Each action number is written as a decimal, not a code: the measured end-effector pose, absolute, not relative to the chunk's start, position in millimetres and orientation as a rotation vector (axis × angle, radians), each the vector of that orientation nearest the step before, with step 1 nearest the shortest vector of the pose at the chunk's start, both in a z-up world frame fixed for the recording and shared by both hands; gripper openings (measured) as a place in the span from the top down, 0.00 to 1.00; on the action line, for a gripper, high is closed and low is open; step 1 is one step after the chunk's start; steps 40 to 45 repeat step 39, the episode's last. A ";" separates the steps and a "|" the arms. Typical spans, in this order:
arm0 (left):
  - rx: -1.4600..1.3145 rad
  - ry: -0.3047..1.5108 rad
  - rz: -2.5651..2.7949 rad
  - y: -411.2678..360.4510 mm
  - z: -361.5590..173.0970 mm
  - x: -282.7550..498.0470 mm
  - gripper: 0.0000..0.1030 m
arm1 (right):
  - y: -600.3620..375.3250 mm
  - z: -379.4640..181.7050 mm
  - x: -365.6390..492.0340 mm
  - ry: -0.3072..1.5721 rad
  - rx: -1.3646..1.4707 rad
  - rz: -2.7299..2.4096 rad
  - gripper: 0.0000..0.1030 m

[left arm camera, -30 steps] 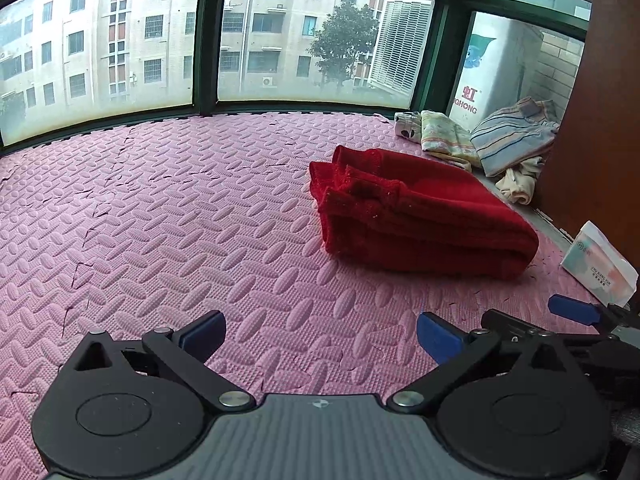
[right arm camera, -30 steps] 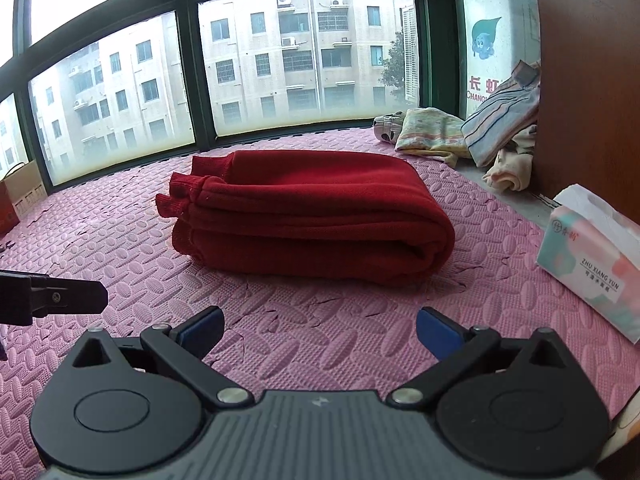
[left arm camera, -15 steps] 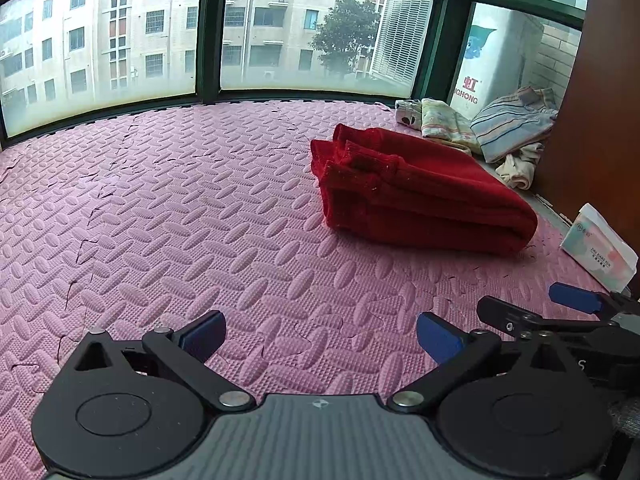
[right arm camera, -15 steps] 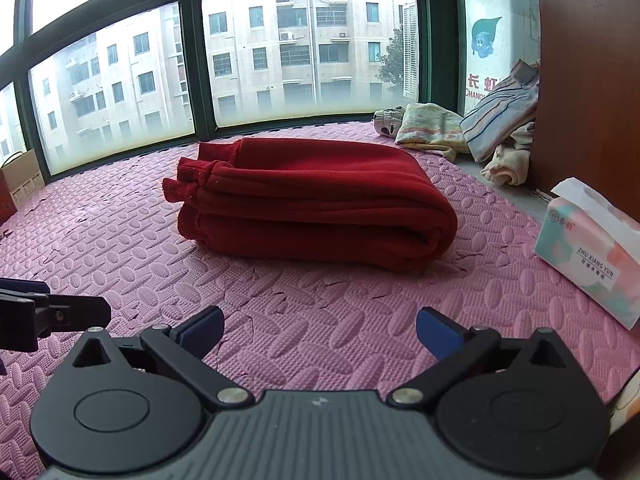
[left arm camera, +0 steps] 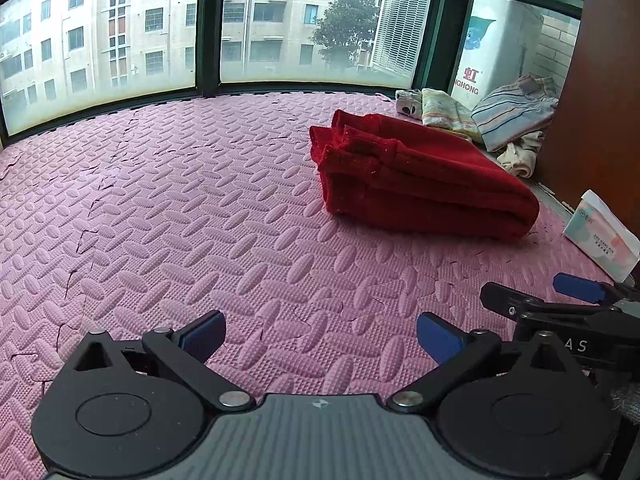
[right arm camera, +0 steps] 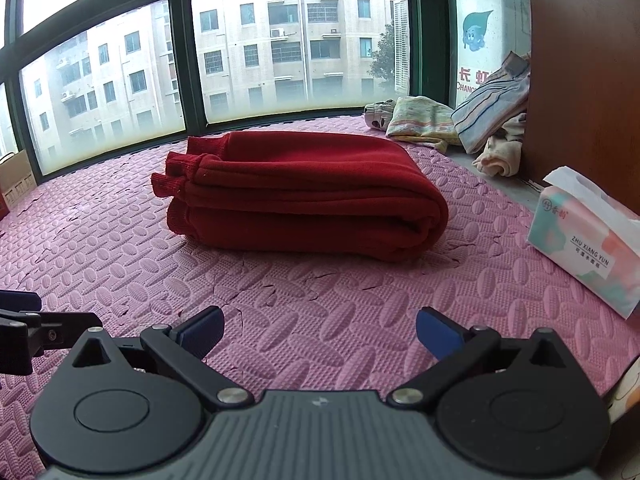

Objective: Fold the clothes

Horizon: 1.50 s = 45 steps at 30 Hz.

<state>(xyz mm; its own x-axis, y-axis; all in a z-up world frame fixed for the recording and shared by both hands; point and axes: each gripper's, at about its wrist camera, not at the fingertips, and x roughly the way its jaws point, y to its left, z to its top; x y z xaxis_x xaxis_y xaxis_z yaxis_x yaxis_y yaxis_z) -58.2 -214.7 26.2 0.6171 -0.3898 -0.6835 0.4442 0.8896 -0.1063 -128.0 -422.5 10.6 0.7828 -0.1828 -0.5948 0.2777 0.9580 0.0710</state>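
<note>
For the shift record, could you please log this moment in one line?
left claw: open, empty | right claw: open, empty | folded red knitted garment: lying on pink foam mat, untouched

Soft window [left arm camera: 120,40] daylight, sharp focus, fisheye-bowed edges.

folded garment [right arm camera: 304,196] on mat [right arm camera: 304,312], tissue pack [right arm camera: 584,248] right

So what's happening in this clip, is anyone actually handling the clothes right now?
Not at this moment. The red garment lies folded in a thick bundle on the pink foam mat. The left gripper and right gripper are both open and empty, hovering over bare mat short of it. More clothes are piled by the window, untouched.
</note>
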 end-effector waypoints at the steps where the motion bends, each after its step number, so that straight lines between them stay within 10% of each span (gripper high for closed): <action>1: 0.079 0.769 -0.480 -215.2 25.8 -57.9 0.00 | -423.2 10.5 -127.3 0.625 0.158 -0.252 0.00; 45: 0.153 0.811 -0.495 -241.0 21.8 -18.7 0.00 | -448.2 1.7 -65.1 0.713 0.169 -0.317 0.00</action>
